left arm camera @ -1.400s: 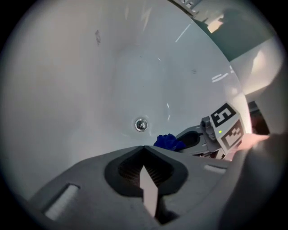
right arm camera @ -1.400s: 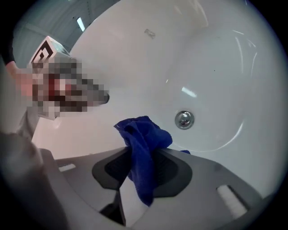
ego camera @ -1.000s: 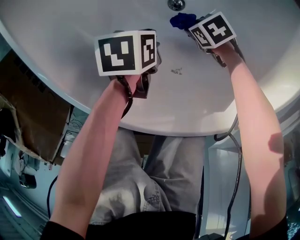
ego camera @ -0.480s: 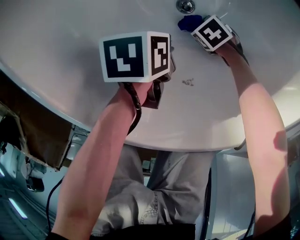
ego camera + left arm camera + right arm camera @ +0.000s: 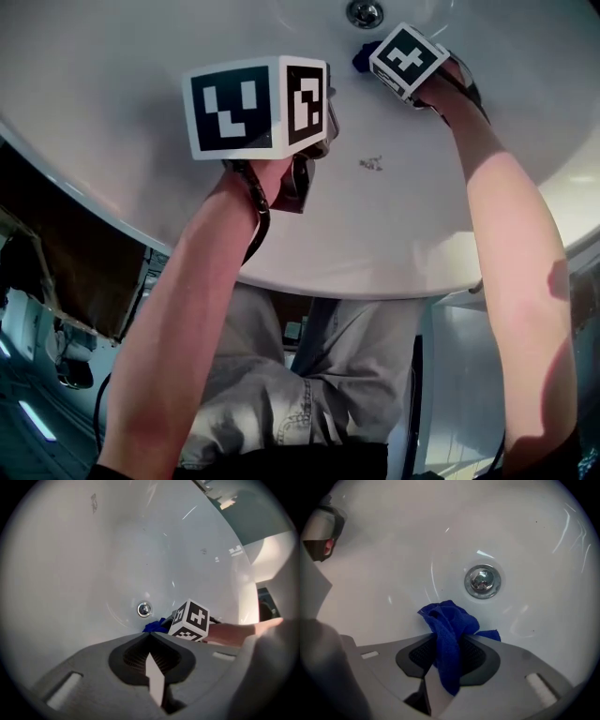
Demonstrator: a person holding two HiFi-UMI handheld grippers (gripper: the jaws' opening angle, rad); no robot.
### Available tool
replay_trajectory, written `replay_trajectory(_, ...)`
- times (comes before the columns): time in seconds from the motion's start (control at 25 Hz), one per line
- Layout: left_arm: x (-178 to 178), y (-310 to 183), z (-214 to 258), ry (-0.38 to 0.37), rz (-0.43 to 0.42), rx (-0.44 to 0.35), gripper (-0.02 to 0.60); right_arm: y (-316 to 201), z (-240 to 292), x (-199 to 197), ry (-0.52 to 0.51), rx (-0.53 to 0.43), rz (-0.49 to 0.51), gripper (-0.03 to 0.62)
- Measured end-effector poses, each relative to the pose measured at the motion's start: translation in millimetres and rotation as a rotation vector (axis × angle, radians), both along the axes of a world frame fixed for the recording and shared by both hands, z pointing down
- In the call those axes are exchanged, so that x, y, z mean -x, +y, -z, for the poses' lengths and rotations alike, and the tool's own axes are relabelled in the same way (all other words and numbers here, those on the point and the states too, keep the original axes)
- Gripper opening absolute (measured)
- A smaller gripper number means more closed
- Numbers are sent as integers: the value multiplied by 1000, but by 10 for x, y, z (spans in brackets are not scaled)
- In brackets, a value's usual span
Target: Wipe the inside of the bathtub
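The white bathtub curves away below me, its chrome drain at the top of the head view. My right gripper is shut on a bunched blue cloth, which presses on the tub floor just short of the drain. In the head view only an edge of the cloth shows beside the right gripper's marker cube. My left gripper is shut with nothing in it and hovers over the tub's near wall, left of the right one. It looks toward the drain and the cloth.
A few small specks of dirt lie on the tub wall between the two grippers. The tub's rounded rim runs in front of the person's legs. A brown board leans at the left outside the tub.
The right gripper with the cloth has slid left, closer to the drain. The left gripper has stayed about where it was.
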State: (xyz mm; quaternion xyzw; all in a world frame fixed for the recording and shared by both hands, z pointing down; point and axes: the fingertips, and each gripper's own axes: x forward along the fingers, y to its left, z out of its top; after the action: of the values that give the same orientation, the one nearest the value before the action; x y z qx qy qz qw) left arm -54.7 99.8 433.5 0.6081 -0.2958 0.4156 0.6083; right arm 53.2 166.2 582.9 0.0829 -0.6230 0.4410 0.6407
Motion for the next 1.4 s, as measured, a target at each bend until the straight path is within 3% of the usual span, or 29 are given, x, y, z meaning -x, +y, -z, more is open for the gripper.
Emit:
replay_trajectory(0.2, -120, -168, 157, 47, 9, -44, 5, 166, 308, -32, -52, 85, 59, 137)
replay_trajectory(0.4, -14, -177, 285, 32, 54, -47, 5, 378, 624, 74, -105, 133, 114, 135)
replay_trajectory(0.76, 34, -55, 533, 74, 120, -35, 5, 628, 1194, 185, -222, 185, 87, 135)
replay_trajectory(1.08, 0, 20, 681, 39, 84, -62, 5, 847, 1775, 301, -313, 186, 89, 133)
replay_trajectory(1.4, -34, -34, 688, 65, 99, -62, 5, 1085, 2378, 426, -396, 196, 89, 129)
